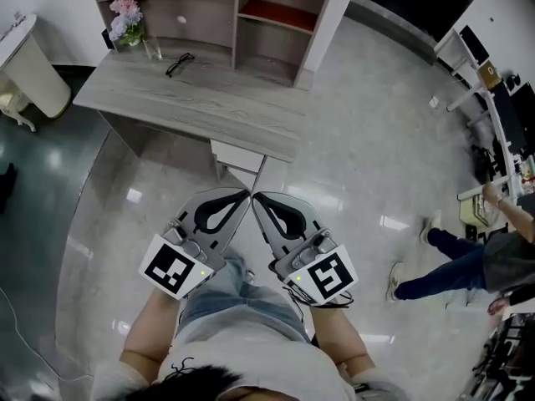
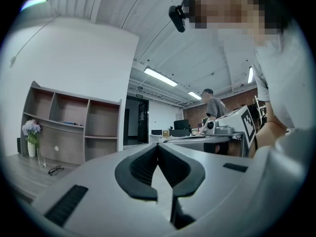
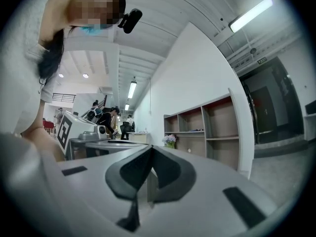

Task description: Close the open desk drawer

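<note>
Matt wood-grain desk [image 1: 192,98], glossy floor [image 1: 376,165]

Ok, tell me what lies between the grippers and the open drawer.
Nothing: in the head view only bare floor separates the shut left gripper and right gripper from the drawer under the desk.

Hand-held grippers: I count two, the left hand-held gripper [image 1: 247,194] and the right hand-held gripper [image 1: 254,195].
Table [image 1: 209,100]: one, ahead of both.
Drawer [image 1: 237,156]: one, just past their tips.
Glasses [image 1: 179,63]: one pair.
Flower bunch [image 1: 125,20]: one.
Bystander [image 1: 468,261]: one, off to the right.
</note>
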Motion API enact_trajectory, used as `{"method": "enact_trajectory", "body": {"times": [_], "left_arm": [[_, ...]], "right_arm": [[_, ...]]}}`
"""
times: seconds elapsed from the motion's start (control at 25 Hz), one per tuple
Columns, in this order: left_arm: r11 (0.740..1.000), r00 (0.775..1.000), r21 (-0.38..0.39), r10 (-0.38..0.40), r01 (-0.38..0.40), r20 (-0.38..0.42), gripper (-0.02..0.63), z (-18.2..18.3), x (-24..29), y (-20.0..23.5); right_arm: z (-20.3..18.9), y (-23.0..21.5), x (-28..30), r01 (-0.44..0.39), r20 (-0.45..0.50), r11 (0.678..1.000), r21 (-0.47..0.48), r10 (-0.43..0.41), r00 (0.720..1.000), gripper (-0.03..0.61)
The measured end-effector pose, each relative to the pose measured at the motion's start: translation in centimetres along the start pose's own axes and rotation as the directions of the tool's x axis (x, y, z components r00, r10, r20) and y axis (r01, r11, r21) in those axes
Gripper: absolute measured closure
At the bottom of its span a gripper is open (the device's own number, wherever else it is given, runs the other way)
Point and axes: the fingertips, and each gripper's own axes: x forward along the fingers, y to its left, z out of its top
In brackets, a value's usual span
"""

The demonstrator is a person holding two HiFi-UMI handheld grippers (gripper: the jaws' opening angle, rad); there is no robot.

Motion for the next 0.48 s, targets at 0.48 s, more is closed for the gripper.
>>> {"method": "enact_trajectory", "body": {"times": [0.48], "left_arm": [[1.0, 1.0, 0.01, 0.001, -0.001, 0.009, 0.603, 0.46, -0.27, -0.84]], "right_arm": [[0.42, 0.48, -0.94, 0.001, 0.014, 1.0, 0.004, -0.001, 1.0, 0.571]]}}
